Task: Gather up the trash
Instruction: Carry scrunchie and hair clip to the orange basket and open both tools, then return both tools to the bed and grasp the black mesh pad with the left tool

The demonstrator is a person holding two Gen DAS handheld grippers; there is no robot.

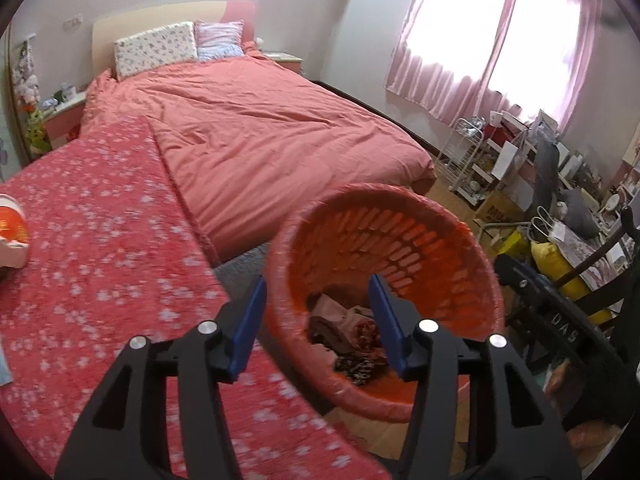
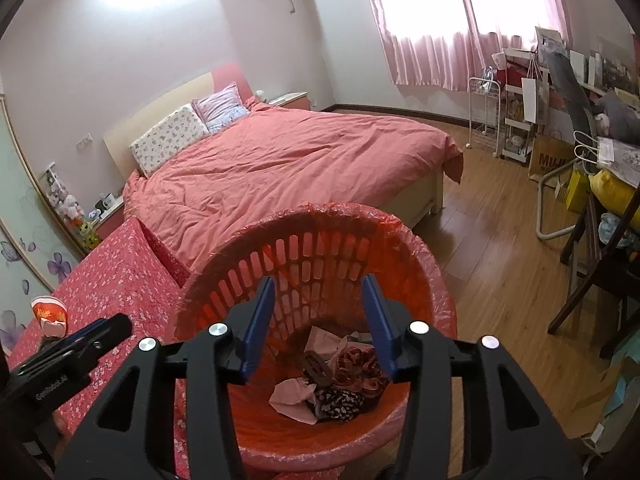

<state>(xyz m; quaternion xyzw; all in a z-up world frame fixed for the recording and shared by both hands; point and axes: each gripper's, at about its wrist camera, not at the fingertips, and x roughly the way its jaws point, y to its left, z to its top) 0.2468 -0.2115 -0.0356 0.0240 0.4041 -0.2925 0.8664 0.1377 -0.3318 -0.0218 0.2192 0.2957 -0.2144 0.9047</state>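
Observation:
An orange slatted waste basket (image 2: pixel 312 252), lined with a red plastic bag, stands on the floor beside the table. Crumpled paper and wrappers (image 2: pixel 328 380) lie at its bottom, also seen as trash (image 1: pixel 348 336) in the left wrist view. My right gripper (image 2: pixel 319 280) hangs over the basket's mouth, open, with nothing between its blue pads. My left gripper (image 1: pixel 317 280) is open too and holds nothing; it straddles the near left rim of the basket (image 1: pixel 400 240), one finger over the table edge, the other over the inside. Its black body (image 2: pixel 80 344) shows at the lower left of the right wrist view.
A table under a red flowered cloth (image 1: pixel 100 260) lies left of the basket, with an orange and white object (image 1: pixel 12 224) at its far left. Behind is a bed with a pink duvet (image 2: pixel 280 160). Chairs, bags and shelves (image 2: pixel 580 184) crowd the right side over a wooden floor.

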